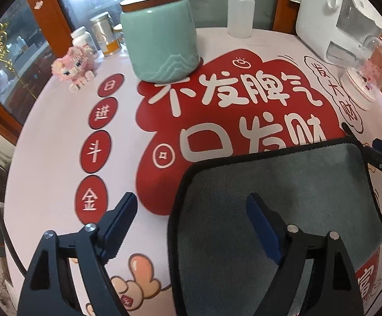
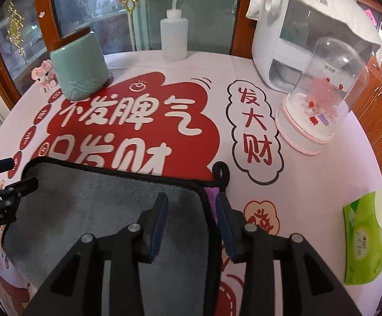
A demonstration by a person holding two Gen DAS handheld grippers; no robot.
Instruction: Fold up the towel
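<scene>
A grey towel [image 1: 283, 184] with a black hem lies flat on the round table; it also shows in the right wrist view [image 2: 98, 200]. A purple underside [image 2: 212, 193] and a black hanging loop [image 2: 221, 171] show at its far right corner. My left gripper [image 1: 191, 216] is open, straddling the towel's left edge, one finger over the towel and one over the tablecloth. My right gripper [image 2: 192, 210] is open, straddling the towel's right edge near the far right corner. Neither holds anything.
A teal jar [image 1: 162, 39], pink brick pig [image 1: 72, 65], squeeze bottle [image 2: 173, 36], white appliance [image 2: 283, 39] and glass dome [image 2: 320, 97] stand along the far rim. A green tissue pack [image 2: 367, 237] lies at the right. The printed cloth [image 2: 309, 184] covers the table.
</scene>
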